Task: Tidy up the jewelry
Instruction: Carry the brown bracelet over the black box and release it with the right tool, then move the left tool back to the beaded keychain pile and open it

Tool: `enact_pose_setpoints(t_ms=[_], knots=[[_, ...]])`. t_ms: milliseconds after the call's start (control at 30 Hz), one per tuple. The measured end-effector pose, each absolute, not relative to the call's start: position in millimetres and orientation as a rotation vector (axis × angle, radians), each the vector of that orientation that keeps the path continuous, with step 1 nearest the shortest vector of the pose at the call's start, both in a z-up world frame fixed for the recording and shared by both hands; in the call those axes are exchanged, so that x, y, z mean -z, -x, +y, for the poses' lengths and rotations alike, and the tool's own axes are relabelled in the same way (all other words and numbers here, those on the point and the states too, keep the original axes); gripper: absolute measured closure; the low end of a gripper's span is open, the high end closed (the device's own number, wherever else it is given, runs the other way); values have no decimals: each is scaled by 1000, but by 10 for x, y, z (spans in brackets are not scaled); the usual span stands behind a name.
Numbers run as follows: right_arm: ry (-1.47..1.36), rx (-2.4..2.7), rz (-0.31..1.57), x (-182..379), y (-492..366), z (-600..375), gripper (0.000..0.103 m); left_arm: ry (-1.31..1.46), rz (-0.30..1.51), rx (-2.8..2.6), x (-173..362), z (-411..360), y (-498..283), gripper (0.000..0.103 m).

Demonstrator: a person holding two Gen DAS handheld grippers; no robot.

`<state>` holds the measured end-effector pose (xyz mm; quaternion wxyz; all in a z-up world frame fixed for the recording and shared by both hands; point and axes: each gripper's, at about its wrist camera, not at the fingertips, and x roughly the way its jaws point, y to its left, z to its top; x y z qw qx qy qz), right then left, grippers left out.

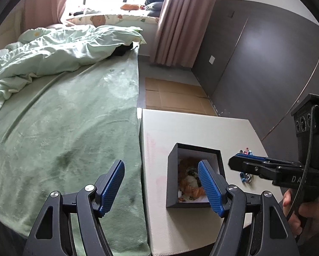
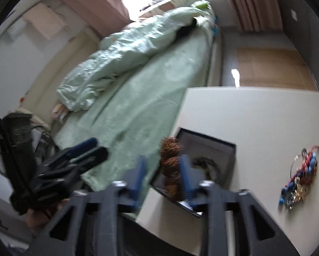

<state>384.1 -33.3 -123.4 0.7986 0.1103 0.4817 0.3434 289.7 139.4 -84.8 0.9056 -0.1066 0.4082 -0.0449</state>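
An open black box (image 1: 193, 177) stands on the white table (image 1: 202, 132) and holds orange-brown and pale jewelry (image 1: 190, 184). My left gripper (image 1: 161, 186) is open and empty, its right finger over the box's near right side. My right gripper (image 2: 162, 177) is open in a blurred view, next to a string of brown spiky beads (image 2: 170, 164) that hangs at the box's (image 2: 210, 149) left edge; I cannot tell whether a finger touches it. A pile of red, blue and metal jewelry (image 2: 300, 177) lies on the table to the right, also seen in the left wrist view (image 1: 246, 176).
A bed with a green blanket (image 1: 74, 128) and crumpled duvet (image 1: 52, 49) lies directly left of the table. Flattened cardboard (image 1: 176, 96) lies on the floor beyond the table. A dark wall (image 1: 266, 64) runs along the right.
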Motion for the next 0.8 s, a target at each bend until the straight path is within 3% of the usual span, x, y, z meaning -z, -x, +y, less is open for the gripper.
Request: enact_pose_setpoints(t_ms=[267, 400, 533, 667, 800], knots=[[-295, -658, 1015, 1230, -3791, -845, 55, 215, 862, 132, 918, 1181, -2999, 31], [-320, -605, 1004, 1228, -3736, -1125, 47, 201, 869, 162, 943, 1001, -3057, 31], [-344, -564, 1003, 1239, -3685, -1392, 46, 184, 878, 196, 961, 794, -3117, 31], [-377, -511, 1005, 1301, -3632, -1688, 31, 172, 885, 225, 971, 624, -3160, 31], [-410, -461, 1018, 1367, -3628, -1916, 28, 155, 893, 253, 977, 439, -3218, 31]])
